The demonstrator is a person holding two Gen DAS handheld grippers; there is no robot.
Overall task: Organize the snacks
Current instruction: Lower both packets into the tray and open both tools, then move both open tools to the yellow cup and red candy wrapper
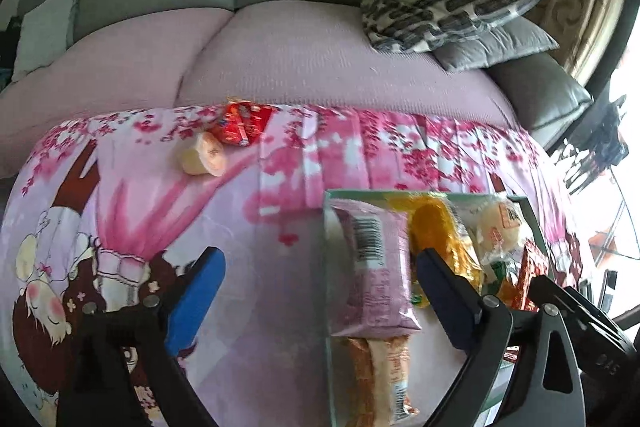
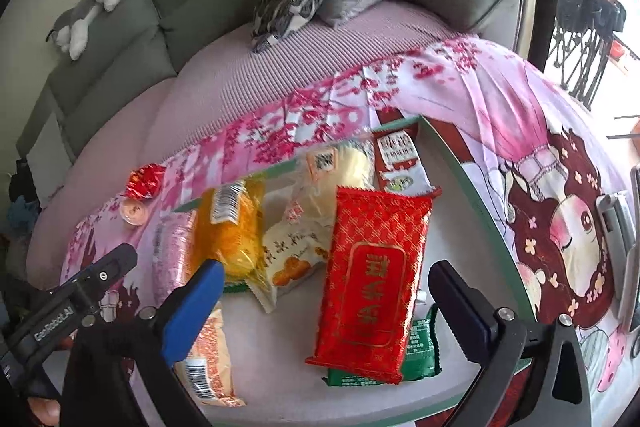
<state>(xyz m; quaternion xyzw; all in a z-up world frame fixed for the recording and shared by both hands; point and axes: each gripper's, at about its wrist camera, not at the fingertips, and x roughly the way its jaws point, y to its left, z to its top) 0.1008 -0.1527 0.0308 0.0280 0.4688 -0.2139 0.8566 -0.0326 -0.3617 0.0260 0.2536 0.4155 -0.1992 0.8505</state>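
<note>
- Right claw (image 2: 324,303) stands spread wide, pinching nothing; the red packet (image 2: 370,281) lies flat between its blue pads, touching neither, on top of a green packet (image 2: 420,355) in the tray (image 2: 480,199).
- Left claw (image 1: 320,291) is likewise spread and empty; the pink packet (image 1: 374,267) with a barcode lies in the tray between its pads, just beside the right-hand one.
- Gold characters on the red packet are upside down and unreadable; the other claw's arm reads "GenRobot.AI".
- Outside the tray, a small red packet (image 1: 240,125) and a pudding cup (image 1: 204,155) lie on the bedspread (image 1: 280,211), well apart from both claws.
</note>
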